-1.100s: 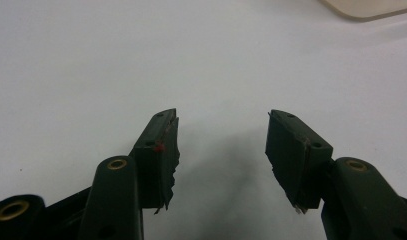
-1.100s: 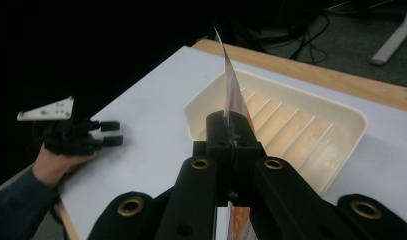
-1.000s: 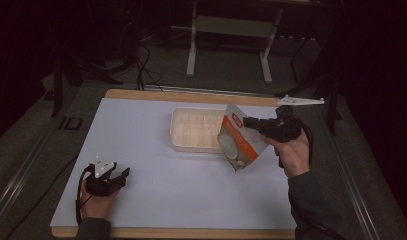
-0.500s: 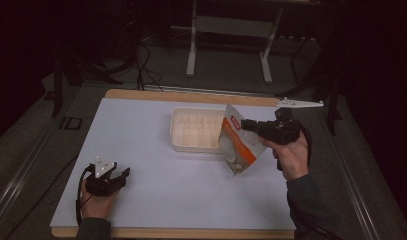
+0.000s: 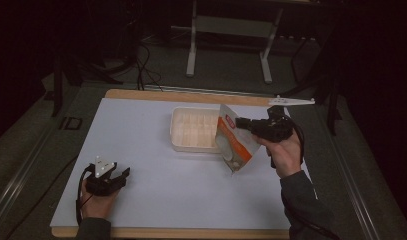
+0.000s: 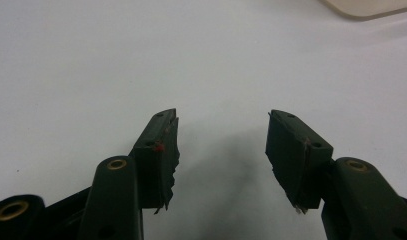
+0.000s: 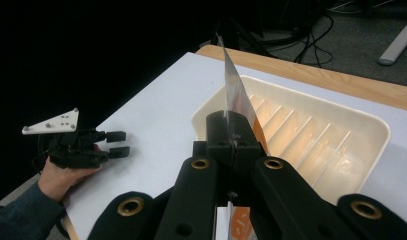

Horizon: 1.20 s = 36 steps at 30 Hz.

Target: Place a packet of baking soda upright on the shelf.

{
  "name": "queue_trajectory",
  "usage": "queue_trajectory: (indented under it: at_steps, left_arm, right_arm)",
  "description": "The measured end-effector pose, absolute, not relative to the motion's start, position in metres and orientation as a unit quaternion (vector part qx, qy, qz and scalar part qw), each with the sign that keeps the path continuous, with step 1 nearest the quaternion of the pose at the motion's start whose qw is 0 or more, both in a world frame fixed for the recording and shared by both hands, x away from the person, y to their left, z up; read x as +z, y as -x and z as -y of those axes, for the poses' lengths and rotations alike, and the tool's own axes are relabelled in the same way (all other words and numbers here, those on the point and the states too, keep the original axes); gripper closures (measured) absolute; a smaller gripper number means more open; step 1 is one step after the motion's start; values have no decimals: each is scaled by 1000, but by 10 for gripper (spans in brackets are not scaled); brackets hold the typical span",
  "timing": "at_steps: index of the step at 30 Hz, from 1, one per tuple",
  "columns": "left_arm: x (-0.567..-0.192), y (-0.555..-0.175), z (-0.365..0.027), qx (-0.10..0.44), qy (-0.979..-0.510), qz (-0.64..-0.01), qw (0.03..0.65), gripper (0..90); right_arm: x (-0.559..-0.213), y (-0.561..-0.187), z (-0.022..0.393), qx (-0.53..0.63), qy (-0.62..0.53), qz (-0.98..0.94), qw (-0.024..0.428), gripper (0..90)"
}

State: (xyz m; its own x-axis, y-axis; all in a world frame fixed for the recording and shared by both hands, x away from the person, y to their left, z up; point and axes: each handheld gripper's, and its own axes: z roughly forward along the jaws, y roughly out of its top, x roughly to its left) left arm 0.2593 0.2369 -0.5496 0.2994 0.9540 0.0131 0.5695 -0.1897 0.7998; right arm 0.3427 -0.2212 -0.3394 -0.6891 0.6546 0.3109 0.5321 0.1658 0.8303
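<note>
The right gripper (image 5: 243, 124), clamped on a tilted orange-and-white foil pouch (image 5: 232, 145), holds it just right of the ribbed cream plastic tray (image 5: 193, 129); the left gripper (image 5: 122, 174) rests well apart, jaws spread.

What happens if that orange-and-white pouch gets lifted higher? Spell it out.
Likely floppy: the pouch hangs tilted from the right gripper, pinched at a thin edge. Probably light. It may swing toward the tray.

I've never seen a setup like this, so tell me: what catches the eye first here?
An orange-and-white foil pouch hangs pinched in the right gripper, right of the table's middle. Just behind it sits a cream ribbed plastic tray on the white table. At the near left corner the left gripper rests, jaws apart.
</note>
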Motion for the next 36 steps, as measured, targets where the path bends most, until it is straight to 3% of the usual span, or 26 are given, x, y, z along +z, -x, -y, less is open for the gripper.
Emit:
queue_trajectory:
  at_steps: [11,36]
  left_arm:
    - [-549,-259,-237,270,-723,-526,358,462]
    - [-549,-259,-237,270,-721,-526,361,461]
  right_arm:
    - [-342,-343,213,525,-394,-752,55,900]
    - [-347,-369,199,520,-450,-720,95,900]
